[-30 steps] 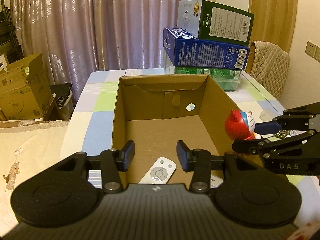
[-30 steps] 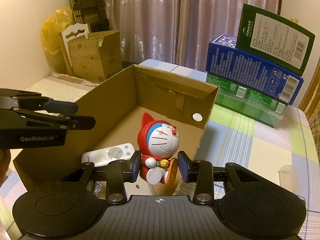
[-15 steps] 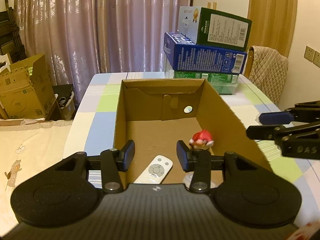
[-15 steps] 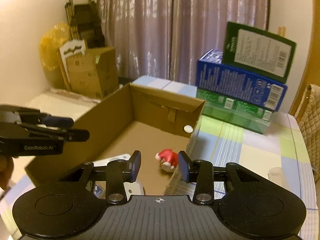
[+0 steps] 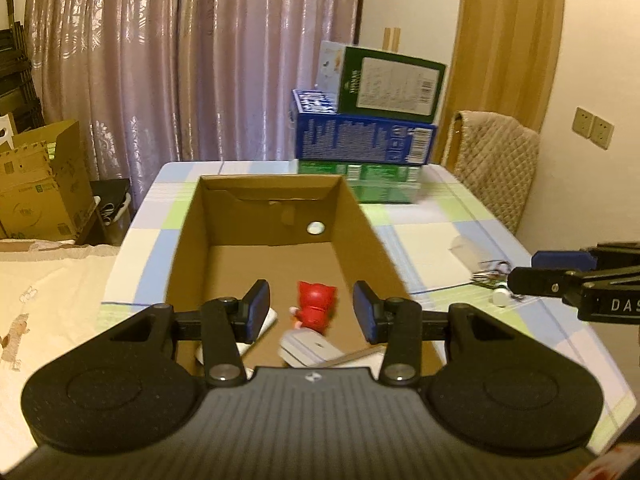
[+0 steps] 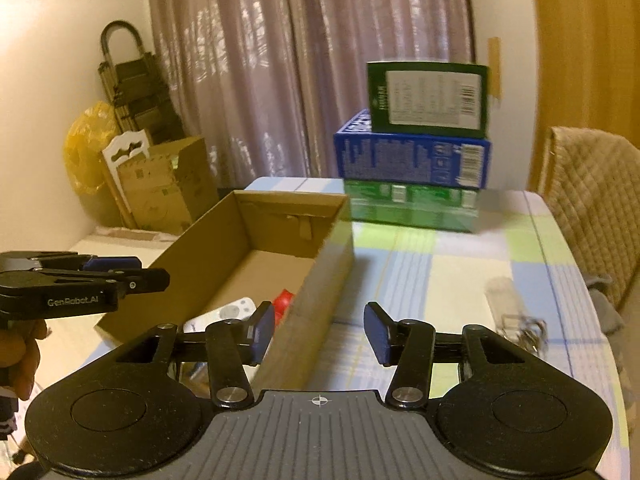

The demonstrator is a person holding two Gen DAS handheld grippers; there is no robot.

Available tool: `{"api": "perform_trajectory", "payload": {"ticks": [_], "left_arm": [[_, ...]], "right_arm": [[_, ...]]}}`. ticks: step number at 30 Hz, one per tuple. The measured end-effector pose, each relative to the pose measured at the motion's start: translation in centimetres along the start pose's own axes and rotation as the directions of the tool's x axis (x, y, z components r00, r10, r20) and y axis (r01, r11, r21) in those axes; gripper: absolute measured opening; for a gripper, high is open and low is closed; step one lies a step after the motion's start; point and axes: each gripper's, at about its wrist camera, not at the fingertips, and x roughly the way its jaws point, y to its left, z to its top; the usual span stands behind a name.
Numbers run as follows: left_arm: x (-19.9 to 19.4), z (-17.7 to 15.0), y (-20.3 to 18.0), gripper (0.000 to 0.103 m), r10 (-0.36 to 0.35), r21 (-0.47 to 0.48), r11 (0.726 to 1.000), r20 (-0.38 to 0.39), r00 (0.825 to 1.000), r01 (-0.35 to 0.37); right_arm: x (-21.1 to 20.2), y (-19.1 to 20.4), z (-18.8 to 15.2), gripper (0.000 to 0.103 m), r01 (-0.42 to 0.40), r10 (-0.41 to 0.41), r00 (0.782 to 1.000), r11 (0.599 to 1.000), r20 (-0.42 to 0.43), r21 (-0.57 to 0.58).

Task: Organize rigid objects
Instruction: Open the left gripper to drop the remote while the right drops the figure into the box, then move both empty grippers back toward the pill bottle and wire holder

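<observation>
Red-hooded Doraemon figurine (image 5: 314, 306) lying on its side on floor of open cardboard box (image 5: 188, 236), near box's front end, beside white remote control (image 6: 226, 314); second pale flat item (image 5: 308, 350) just in front of figurine, blurred, type unclear. L gripper (image 5: 311, 312) above box's near end, jaws apart, nothing between pads. R gripper (image 6: 319, 332) over box's right wall, jaws opening, empty. Box on checked tablecloth (image 6: 460, 264). Beyond box's far end: stacked cartons, green (image 5: 360, 186) under blue (image 5: 362, 140) under dark green (image 5: 390, 86). Right of box: clear plastic cup (image 6: 500, 296), key bunch (image 6: 524, 330). Quilted chair (image 5: 494, 168) right of the stack.
</observation>
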Motion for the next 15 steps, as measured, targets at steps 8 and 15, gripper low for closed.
{"api": "perform_trajectory", "payload": {"ticks": [8,15], "left_arm": [[-2.8,-1.5,-3.8,0.040,-0.043,-0.011,0.999,-0.005,0.999,0.043],[-3.5,-2.2,-6.6,0.040,-0.072,-0.007,0.997,-0.013,0.997,0.072]], "right_arm": [[-5.4,-2.0,-2.2,0.048,0.023,-0.024,1.000,0.997,0.014,0.070],[-8.3,-3.7,-3.6,0.049,0.055,-0.056,0.998,0.992,0.009,0.110]]}}
